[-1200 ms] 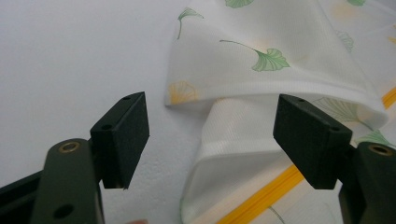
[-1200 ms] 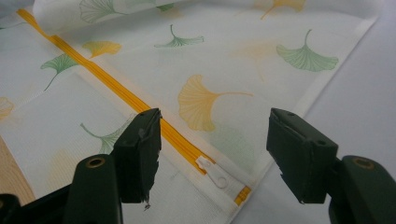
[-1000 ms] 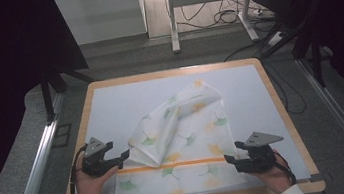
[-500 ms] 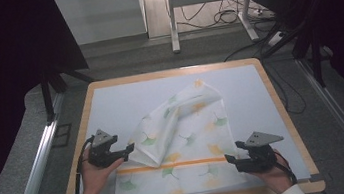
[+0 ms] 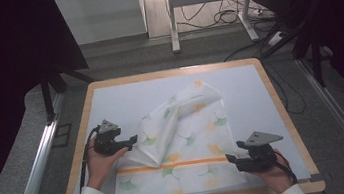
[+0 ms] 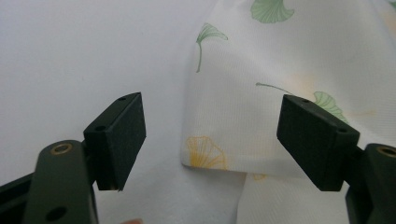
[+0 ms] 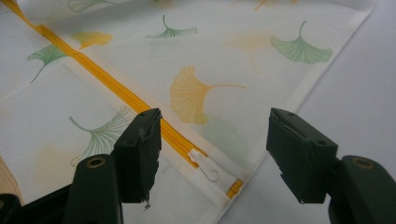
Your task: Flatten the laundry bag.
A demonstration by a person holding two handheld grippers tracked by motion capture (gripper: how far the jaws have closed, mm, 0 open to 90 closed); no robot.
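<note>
A white cloth bag (image 5: pixel 186 140) printed with green and yellow ginkgo leaves lies on the worktop (image 5: pixel 110 105), spread over its middle and reaching down to the near edge. An orange zip (image 5: pixel 174 165) runs across it parallel to that near edge. The part of the bag beyond the zip is folded over on itself, so that a loose flap stands up in a soft ridge running from near the left tongs toward the far right.

The left tongs (image 5: pixel 133 141), held in the person's left hand (image 5: pixel 99 163), sit toward the left edge of the worktop, at the folded corner of the bag. In the left gripper view these tongs (image 6: pixel 210 135) are spread wide apart, with the folded corner of the bag (image 6: pixel 261 107) lying between them and touching neither pad.

The right tongs (image 5: pixel 229 159), held in the right hand (image 5: pixel 277 174), sit near the right near corner of the worktop, at the right end of the zip. In the right gripper view these tongs (image 7: pixel 215 149) are likewise wide apart and grip nothing; the white zip pull (image 7: pixel 205 167) lies on the bag between them, at the end of the orange zip (image 7: pixel 116 88), close to the bag's edge.
</note>
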